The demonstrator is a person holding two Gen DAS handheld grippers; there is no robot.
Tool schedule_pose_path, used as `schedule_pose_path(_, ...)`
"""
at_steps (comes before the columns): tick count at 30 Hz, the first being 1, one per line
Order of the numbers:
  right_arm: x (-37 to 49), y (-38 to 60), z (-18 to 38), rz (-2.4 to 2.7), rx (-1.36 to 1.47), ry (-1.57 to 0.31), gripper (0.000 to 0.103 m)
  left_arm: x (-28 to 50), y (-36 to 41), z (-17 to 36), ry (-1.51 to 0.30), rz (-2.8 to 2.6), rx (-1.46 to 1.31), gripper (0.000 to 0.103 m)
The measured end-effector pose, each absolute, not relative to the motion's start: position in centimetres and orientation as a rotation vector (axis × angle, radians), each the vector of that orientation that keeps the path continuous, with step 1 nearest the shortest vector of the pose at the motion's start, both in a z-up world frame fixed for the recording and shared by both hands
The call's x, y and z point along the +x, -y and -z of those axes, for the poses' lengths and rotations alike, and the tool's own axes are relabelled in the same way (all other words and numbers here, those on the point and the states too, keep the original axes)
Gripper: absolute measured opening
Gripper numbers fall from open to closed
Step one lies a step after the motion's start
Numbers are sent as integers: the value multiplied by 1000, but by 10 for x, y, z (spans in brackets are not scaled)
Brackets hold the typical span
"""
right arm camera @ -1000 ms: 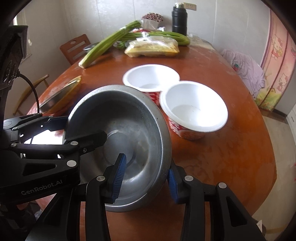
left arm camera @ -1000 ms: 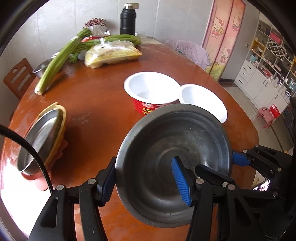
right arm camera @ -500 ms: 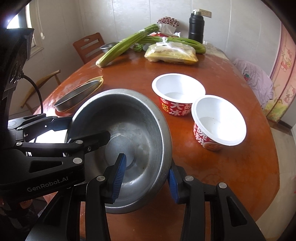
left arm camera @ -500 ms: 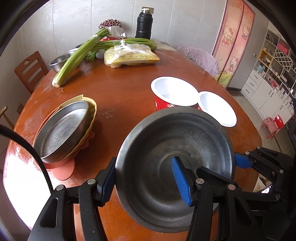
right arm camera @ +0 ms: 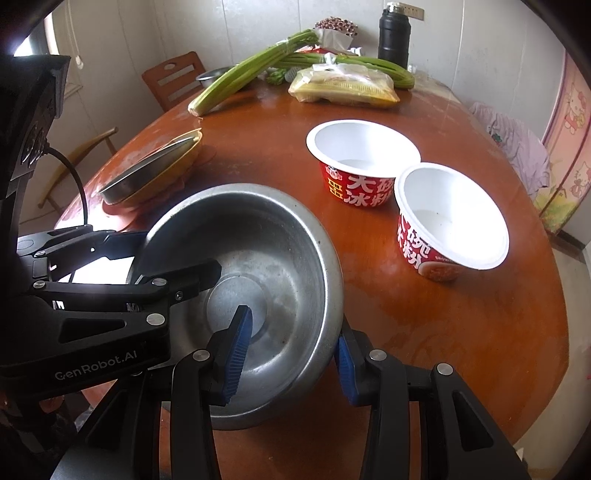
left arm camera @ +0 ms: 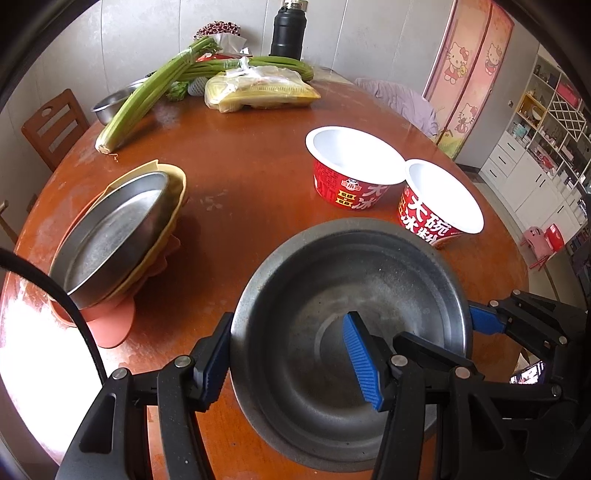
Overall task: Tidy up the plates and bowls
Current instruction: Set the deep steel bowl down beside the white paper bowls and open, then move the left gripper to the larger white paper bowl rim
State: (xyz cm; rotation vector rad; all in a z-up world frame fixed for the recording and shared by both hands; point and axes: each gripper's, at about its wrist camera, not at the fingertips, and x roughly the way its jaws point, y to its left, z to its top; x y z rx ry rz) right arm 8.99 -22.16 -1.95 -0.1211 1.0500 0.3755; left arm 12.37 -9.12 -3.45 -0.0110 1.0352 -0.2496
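A large steel bowl (left arm camera: 332,288) (right arm camera: 266,251) is held between both grippers above the near part of the round wooden table (left arm camera: 251,177). My left gripper (left arm camera: 291,362) is shut on the bowl's left rim, one finger inside and one outside. My right gripper (right arm camera: 291,350) is shut on the bowl's right rim in the same way. A steel plate (left arm camera: 110,232) (right arm camera: 147,170) lies tilted on a yellow plate and orange plates at the left. Two red paper bowls with white insides (left arm camera: 354,166) (left arm camera: 439,199) stand at the right, also in the right wrist view (right arm camera: 362,155) (right arm camera: 450,214).
At the far side lie celery stalks (left arm camera: 147,92), a bagged yellow food pack (left arm camera: 258,92), a small steel bowl (left arm camera: 110,105) and a black flask (left arm camera: 288,29). A wooden chair (left arm camera: 51,125) stands at the left. White shelves (left arm camera: 546,140) are at the right.
Both grippers with the steel bowl have pulled back toward the near edge and lowered. The paper bowls and the plate stack now show farther off and more from the side.
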Motion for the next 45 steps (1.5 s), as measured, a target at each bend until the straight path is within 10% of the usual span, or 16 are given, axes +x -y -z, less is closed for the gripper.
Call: schedule_pose_path(45,96,263,0,-308,-44,-981,44,128,91,19,-990,173,16,65)
